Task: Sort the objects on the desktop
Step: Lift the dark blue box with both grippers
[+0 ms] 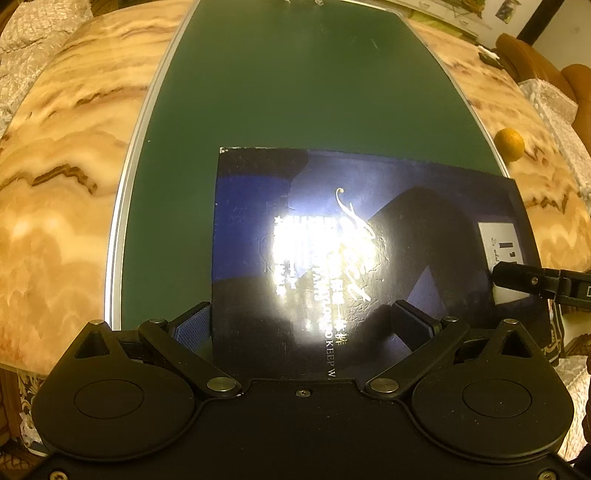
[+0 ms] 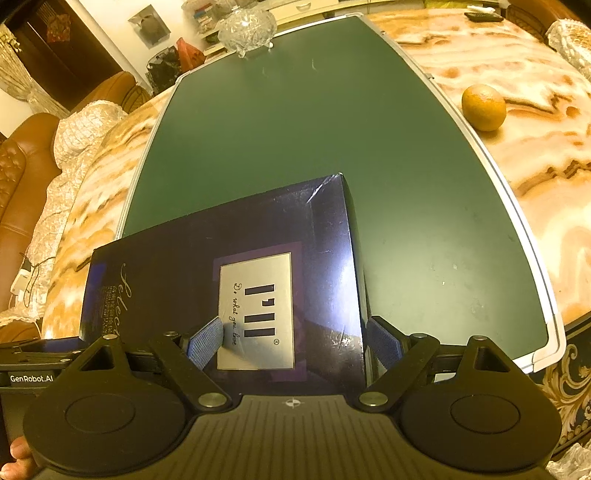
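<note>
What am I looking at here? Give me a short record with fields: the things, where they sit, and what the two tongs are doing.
main object: dark blue box, lying flat on the green board
label: silver plate on the box's top
left tongs: open, fingers either side of the box's near edge
right tongs: open, one blue pad over the top, the other beside the box's right side
fruit: orange on the marble table, off the board
far end: glass bowl

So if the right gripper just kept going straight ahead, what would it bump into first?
Probably the dark blue box: the right gripper already straddles its near right corner, fingers open. Past the box lies bare green board, then the glass bowl at the far edge. Depth is hard to judge.
</note>
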